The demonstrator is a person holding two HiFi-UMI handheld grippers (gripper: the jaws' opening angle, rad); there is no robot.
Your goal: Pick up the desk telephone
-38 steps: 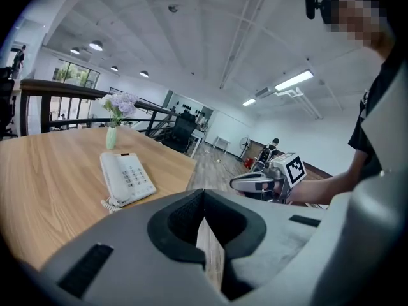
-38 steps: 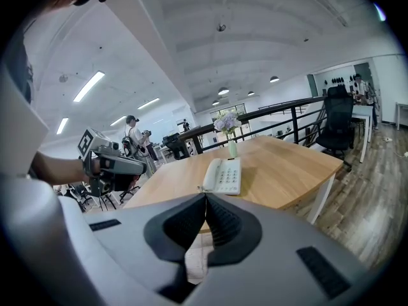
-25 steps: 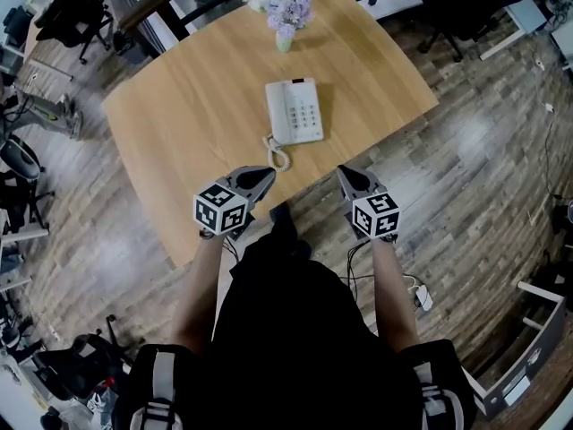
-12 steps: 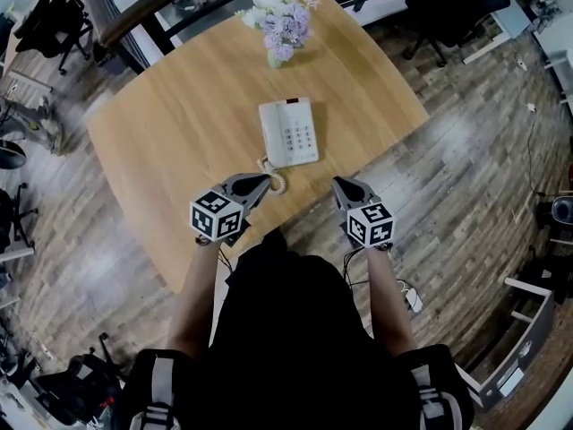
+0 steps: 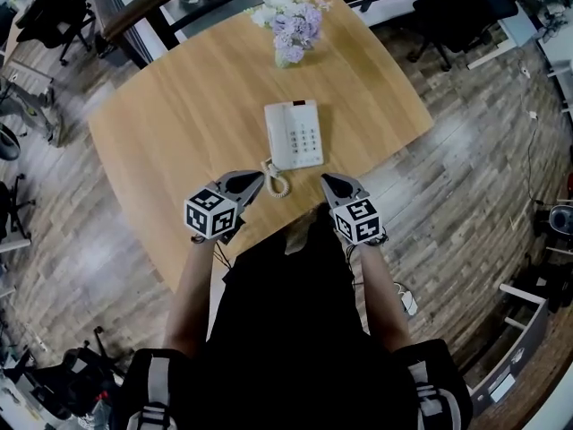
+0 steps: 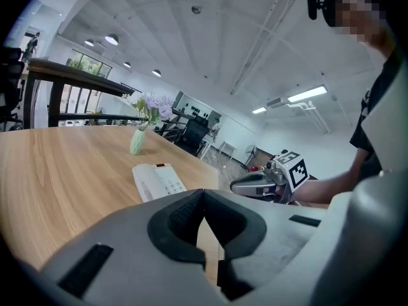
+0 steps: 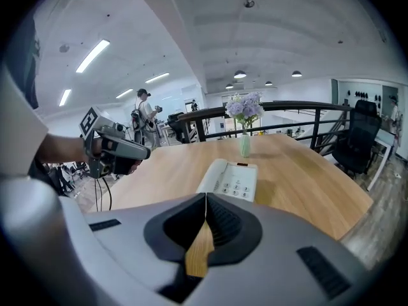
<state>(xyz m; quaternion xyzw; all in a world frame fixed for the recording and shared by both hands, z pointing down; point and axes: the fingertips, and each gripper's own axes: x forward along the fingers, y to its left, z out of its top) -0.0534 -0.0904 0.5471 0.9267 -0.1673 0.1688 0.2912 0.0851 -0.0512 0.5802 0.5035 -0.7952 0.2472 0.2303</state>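
A white desk telephone [image 5: 294, 134] lies flat on the wooden table [image 5: 179, 124], handset on its left side and a coiled cord [image 5: 277, 179] trailing off its near corner. In the gripper views the telephone [image 6: 157, 181] [image 7: 229, 179] sits just beyond the jaws. My left gripper [image 5: 254, 180] hovers near the table's front edge, just left of the cord, shut and empty. Over the table's near edge, right of the phone's near corner, my right gripper [image 5: 327, 183] is also shut with nothing in it.
A small vase of lilac flowers [image 5: 291, 21] stands at the table's far side behind the phone. Office chairs [image 5: 457, 7] and a dark railing [image 5: 143, 16] ring the table; wood plank floor [image 5: 466, 150] lies to the right. A person [image 7: 145, 116] stands far off.
Both grippers have moved forward toward the phone, the right one also drifting left. The phone has not moved on the table.
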